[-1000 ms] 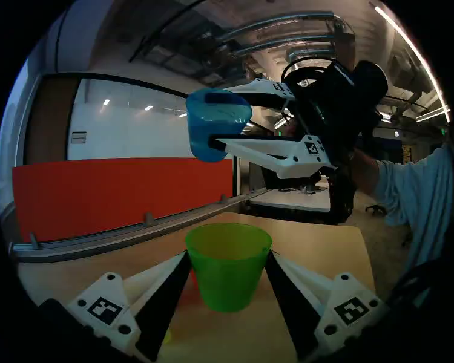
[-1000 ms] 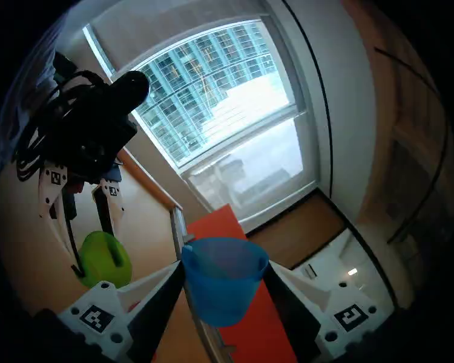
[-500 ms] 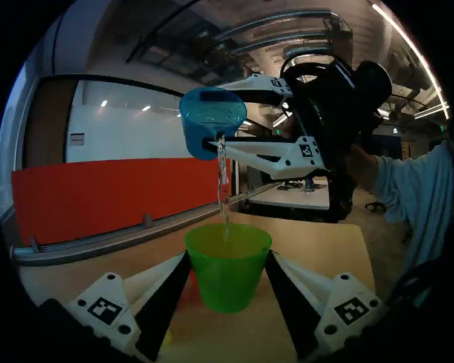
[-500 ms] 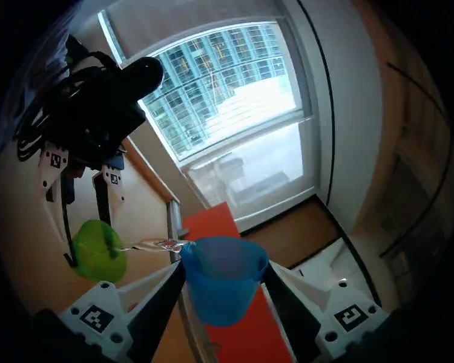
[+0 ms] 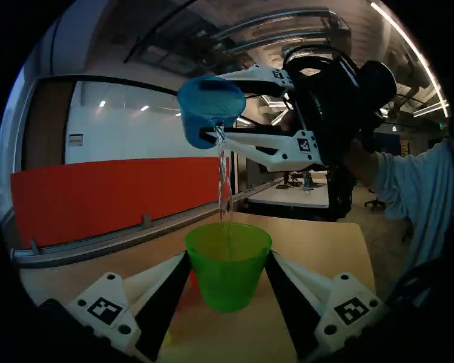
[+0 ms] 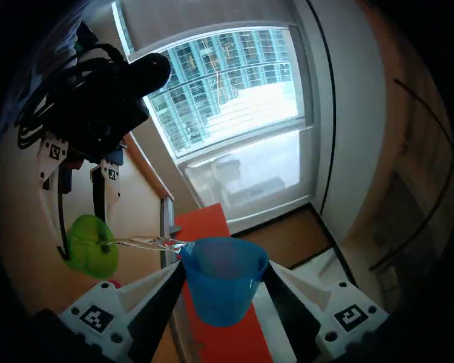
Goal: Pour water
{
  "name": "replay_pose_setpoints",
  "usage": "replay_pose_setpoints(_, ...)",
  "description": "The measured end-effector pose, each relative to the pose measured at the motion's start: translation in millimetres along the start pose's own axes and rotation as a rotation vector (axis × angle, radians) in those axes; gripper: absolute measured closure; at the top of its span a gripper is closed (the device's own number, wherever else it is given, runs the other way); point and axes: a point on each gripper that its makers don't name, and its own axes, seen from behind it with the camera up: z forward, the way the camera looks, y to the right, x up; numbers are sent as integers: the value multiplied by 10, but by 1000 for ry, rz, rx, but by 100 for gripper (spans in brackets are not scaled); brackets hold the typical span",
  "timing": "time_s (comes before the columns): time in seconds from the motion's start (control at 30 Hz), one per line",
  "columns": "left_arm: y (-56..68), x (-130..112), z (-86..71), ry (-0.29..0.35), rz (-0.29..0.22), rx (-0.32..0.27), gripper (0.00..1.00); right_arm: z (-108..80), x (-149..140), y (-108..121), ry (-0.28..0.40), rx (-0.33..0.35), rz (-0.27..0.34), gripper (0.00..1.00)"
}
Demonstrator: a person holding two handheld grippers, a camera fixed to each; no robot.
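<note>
Right gripper point(image 5: 220, 104) higher, blue cup point(image 6: 224, 281) tilted.

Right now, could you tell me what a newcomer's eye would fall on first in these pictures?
First, the thin stream of water falling from the tilted blue cup, held high by the right hand-held gripper, into the green cup gripped low and centre by the left hand-held gripper. Then the bright orange panel at left in the left gripper view, and the big sunlit window in the right gripper view.

Blue cup point(image 5: 210, 112), green cup point(image 5: 228, 275)
</note>
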Motion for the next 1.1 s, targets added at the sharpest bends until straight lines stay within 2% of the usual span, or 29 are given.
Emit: replay_pose_setpoints(1.1, 30, 44, 8, 6, 6, -2, 15, 43, 46, 229, -15, -41, -187, 10)
